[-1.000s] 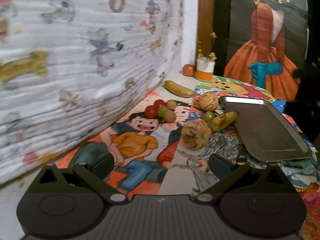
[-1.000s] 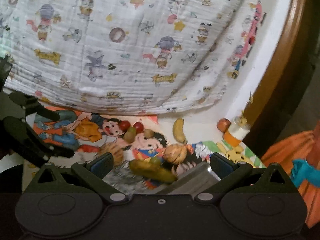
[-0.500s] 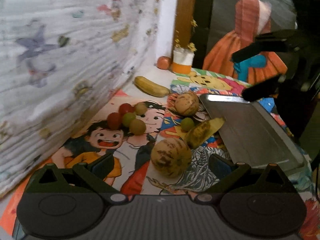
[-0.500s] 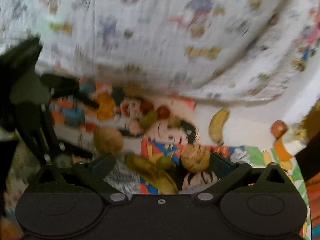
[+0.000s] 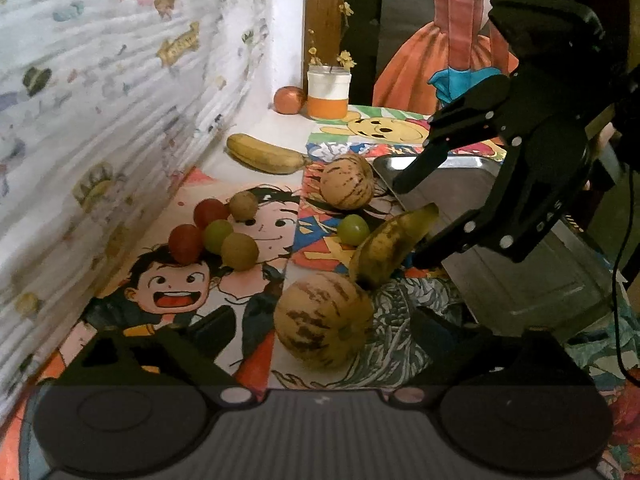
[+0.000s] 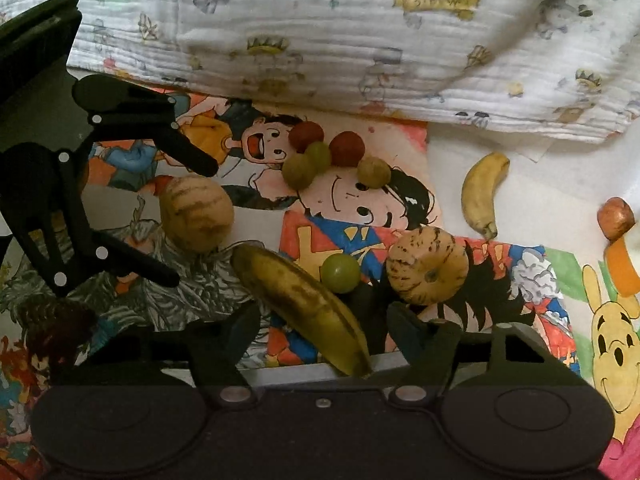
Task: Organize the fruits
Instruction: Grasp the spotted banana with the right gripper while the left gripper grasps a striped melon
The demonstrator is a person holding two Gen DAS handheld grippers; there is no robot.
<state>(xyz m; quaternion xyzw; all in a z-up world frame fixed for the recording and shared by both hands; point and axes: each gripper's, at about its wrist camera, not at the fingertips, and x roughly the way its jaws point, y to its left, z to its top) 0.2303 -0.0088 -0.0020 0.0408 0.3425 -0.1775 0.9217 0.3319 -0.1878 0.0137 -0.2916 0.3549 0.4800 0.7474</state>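
Beside the metal tray (image 5: 520, 280), the right gripper (image 6: 320, 320) hangs with jaws wide around the spotted banana (image 6: 304, 300), which leans on the tray's rim, so closing on it likely comes next, while the left gripper (image 5: 320, 332), also wide, straddles a striped melon (image 5: 324, 320).

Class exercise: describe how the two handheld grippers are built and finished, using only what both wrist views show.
Both the left gripper and right gripper are matte black, with angular linkage arms fastened by silver rivets and tapering fingers. The right one carries pale lettering on its body, and a thin black cable hangs beside it.

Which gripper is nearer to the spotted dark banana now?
Right. The right gripper straddles the spotted dark banana, fingers open; the left gripper faces the near melon, short of it.
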